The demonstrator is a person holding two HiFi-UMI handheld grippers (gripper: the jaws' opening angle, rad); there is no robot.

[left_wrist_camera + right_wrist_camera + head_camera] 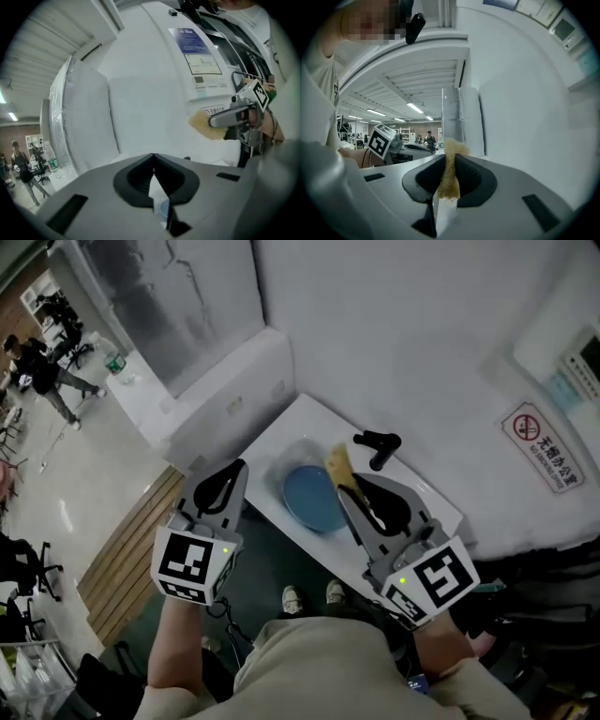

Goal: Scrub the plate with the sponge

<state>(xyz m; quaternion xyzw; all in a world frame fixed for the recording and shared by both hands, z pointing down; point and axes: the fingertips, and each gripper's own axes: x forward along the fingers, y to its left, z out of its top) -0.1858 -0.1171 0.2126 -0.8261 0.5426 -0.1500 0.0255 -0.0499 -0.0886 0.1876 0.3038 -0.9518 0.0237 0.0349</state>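
Note:
A round blue plate [312, 500] lies in the white sink [281, 462] far below both grippers. My right gripper [345, 487] is raised well above it and is shut on a yellow sponge [338, 466], which sticks up thin and flattened between its jaws [451, 176]. My left gripper [240, 468] hangs at the same height to the left of the plate, shut with nothing in it. In the left gripper view the jaws [153, 164] meet edge to edge, and the sponge [206, 126] shows at the right in the other gripper.
A black faucet [378, 446] stands behind the sink on the white counter [427, 493]. A white wall with a no-smoking sign [539, 446] rises on the right. A bottle [114, 365] stands on the ledge at the left. My shoes [309, 596] show below.

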